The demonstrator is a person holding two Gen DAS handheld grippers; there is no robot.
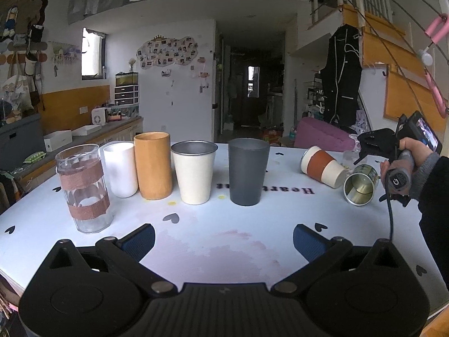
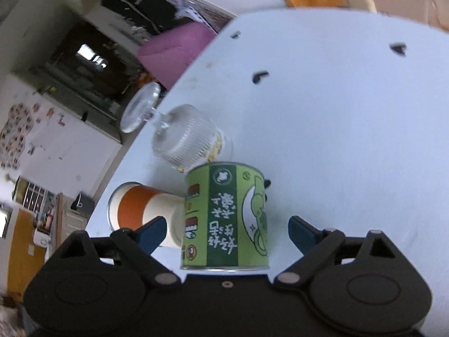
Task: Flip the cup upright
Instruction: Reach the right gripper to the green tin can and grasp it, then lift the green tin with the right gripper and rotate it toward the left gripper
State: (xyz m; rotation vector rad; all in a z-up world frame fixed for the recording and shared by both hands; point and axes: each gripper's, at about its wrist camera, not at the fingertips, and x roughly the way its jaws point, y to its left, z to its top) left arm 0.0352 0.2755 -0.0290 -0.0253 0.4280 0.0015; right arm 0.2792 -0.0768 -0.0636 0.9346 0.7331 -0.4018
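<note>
Five cups stand upright — the green tin cup point(image 2: 224, 219), orange-banded cup point(image 2: 134, 207) and ribbed glass point(image 2: 190, 140) lie tipped; your right gripper point(image 2: 227, 230) straddles the tin, wide, while your left gripper point(image 1: 224, 236) is wide and empty.

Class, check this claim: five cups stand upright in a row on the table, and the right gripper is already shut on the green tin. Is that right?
Not quite. The right wrist view shows the right gripper open: the green tin lies between its fingers, with gaps on both sides. The rest holds: the left wrist view shows five upright cups, from the taped glass to the dark grey cup.
</note>
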